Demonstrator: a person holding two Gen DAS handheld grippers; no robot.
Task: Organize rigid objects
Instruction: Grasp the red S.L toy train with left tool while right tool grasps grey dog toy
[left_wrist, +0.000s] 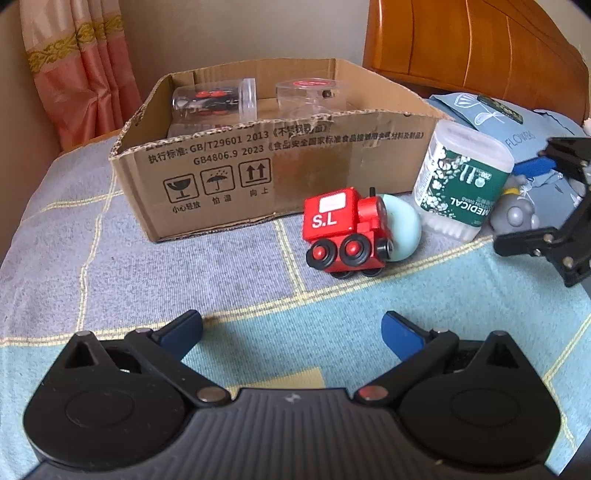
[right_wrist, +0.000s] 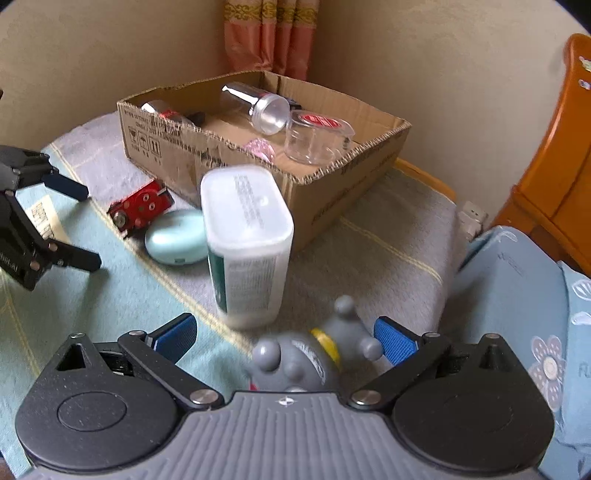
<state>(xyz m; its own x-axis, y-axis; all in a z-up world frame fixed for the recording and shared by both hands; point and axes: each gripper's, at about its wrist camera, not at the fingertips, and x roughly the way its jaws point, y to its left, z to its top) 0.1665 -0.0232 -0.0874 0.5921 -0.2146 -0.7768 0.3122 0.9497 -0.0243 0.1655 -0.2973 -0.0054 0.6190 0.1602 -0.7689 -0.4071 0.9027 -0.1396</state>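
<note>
Right gripper (right_wrist: 284, 334) spread wide around grey knobbed rubber toy with yellow band (right_wrist: 306, 358), untouched, at 6 o'clock. Left gripper (left_wrist: 291, 330) likewise wide, empty. Red wooden toy train (left_wrist: 345, 230) at 12 o'clock; open brown cardboard box (left_wrist: 258, 173) beyond.

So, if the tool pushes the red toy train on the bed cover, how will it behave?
The red toy train looks like stiff painted wood, so it should not flex. It stands on wheels, so a push along them probably rolls it. It leans against the pale green case, which may block it.
</note>
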